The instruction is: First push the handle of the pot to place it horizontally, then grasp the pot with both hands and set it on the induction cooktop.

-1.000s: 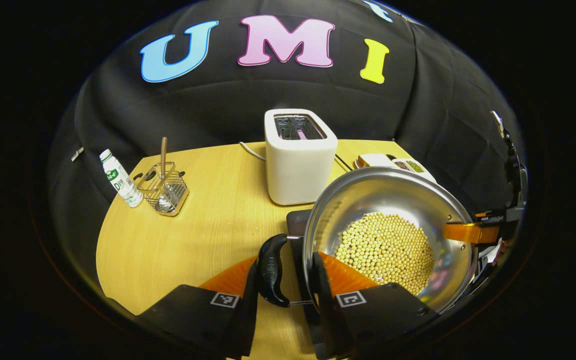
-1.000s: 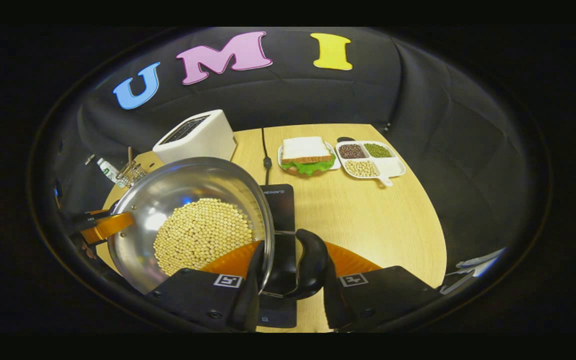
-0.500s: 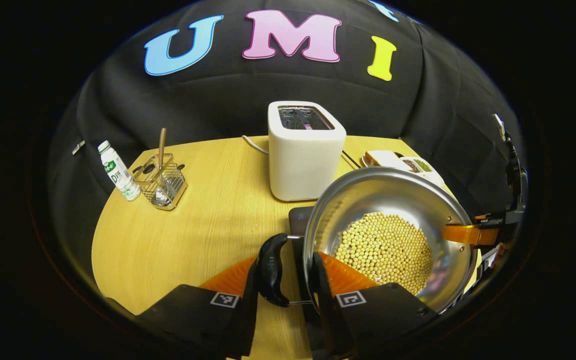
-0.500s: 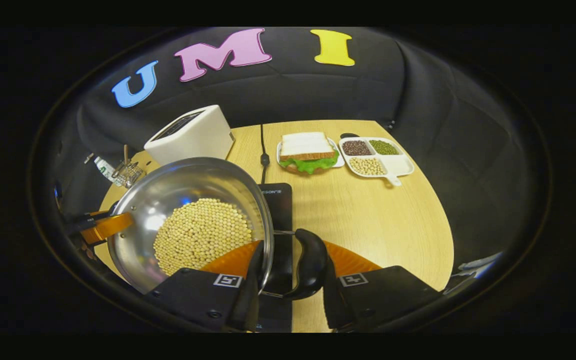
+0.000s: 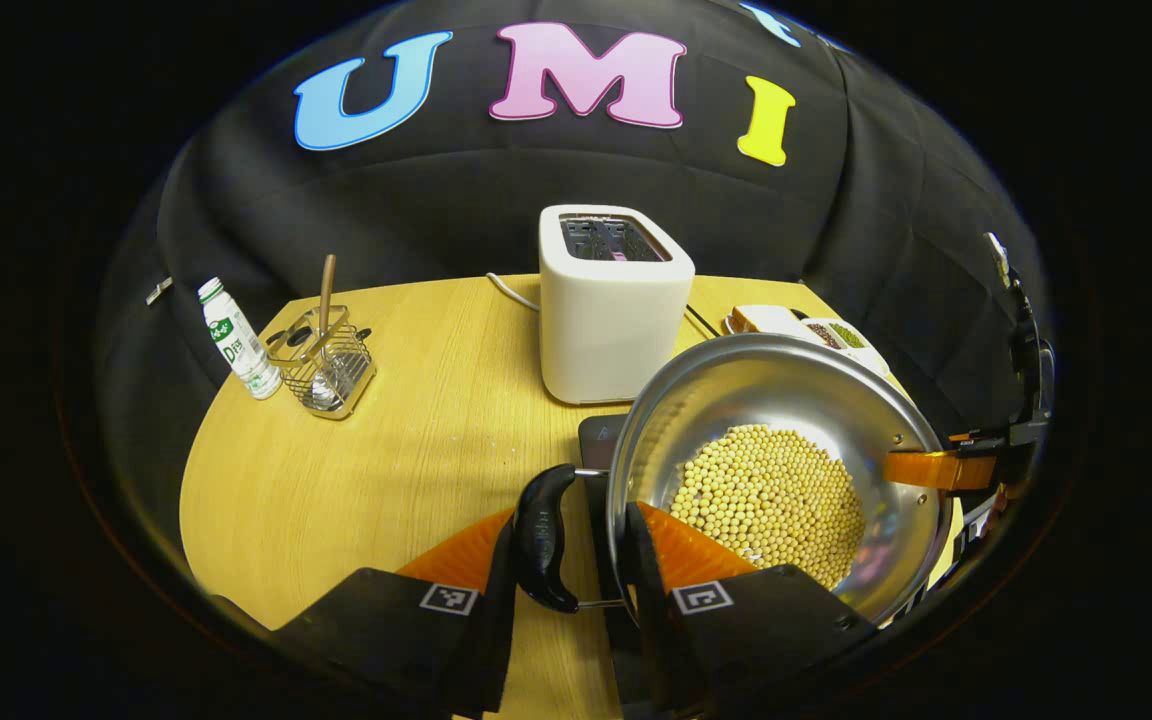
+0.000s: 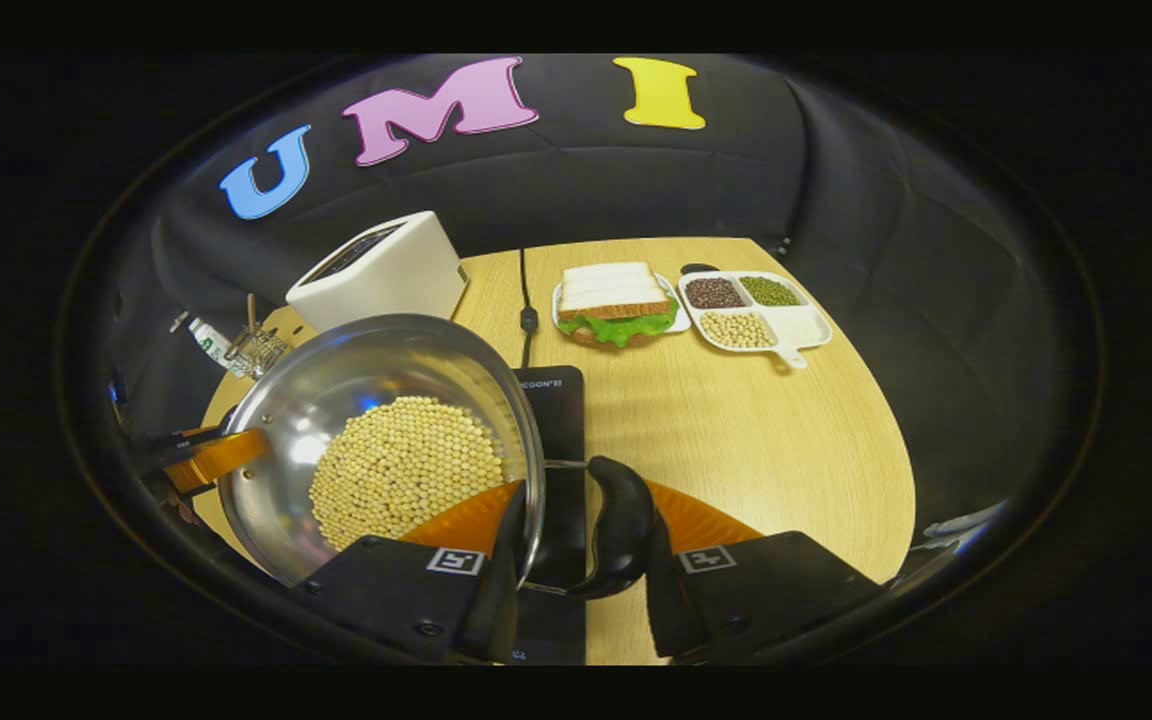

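A steel pot holding yellow beans is gripped at both sides. In the left gripper view, my left gripper is shut on the pot's black side handle, one finger outside the handle and one inside the rim. In the right gripper view, my right gripper is shut on the opposite black handle of the pot. The black induction cooktop lies under the pot's right edge; its corner peeks out beside the rim. Whether the pot touches it I cannot tell. Each view shows the other gripper at the far rim.
On the wooden table a white toaster stands just behind the pot. A small bottle and a wire basket sit far left. A sandwich plate, a divided bean dish and a black cable lie behind the cooktop.
Both grippers, still shut on the handles, have carried the pot slightly forward over the table; the toaster, sandwich and dish look a little closer. The grips are unchanged.
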{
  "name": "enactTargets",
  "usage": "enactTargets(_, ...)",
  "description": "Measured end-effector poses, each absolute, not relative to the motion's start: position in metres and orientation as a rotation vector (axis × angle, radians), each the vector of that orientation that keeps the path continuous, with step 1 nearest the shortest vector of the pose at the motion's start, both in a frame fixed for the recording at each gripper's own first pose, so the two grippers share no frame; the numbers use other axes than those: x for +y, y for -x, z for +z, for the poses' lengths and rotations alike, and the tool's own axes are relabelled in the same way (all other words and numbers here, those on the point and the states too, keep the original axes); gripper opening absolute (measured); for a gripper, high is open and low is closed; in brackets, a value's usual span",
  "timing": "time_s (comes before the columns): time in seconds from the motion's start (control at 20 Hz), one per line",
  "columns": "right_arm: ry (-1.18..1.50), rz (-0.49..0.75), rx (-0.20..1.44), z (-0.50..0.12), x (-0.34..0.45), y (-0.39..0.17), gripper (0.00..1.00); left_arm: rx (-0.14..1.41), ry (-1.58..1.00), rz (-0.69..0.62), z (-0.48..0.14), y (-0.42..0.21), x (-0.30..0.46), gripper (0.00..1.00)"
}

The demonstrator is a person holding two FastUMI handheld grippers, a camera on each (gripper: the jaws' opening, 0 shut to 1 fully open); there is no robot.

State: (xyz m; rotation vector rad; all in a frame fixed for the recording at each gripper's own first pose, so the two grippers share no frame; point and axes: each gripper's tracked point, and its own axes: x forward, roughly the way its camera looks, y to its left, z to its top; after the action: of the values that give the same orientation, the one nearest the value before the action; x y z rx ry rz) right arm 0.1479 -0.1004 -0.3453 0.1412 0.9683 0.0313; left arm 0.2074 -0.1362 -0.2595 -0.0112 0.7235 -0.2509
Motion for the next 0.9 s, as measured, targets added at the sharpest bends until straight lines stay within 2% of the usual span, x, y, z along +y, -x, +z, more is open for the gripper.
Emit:
enactTargets(0.25,-0.161,0.017,0.971,-0.344,-0.101,-0.148,0.55,0.728,0.015,-0.247,-0.26,-0.206,-0.136,0.58)
enactTargets(0.65,-0.109,-0.005,0.933,-0.34,-0.106,-0.149,0.64,0.741,0.009,-0.239,-0.264,-0.203,-0.136,0.63)
enactTargets(0.75,-0.098,0.019,0.905,-0.334,-0.1,-0.15,1.0,0.735,-0.013,-0.232,-0.262,-0.204,-0.135,0.68)
enactTargets(0.85,-0.111,0.018,0.911,-0.332,-0.099,-0.148,0.99,0.722,-0.01,-0.231,-0.259,-0.2,-0.137,0.99)
enactTargets(0.9,-0.111,0.005,0.908,-0.331,-0.102,-0.147,0.99,0.718,-0.008,-0.224,-0.256,-0.199,-0.135,0.96)
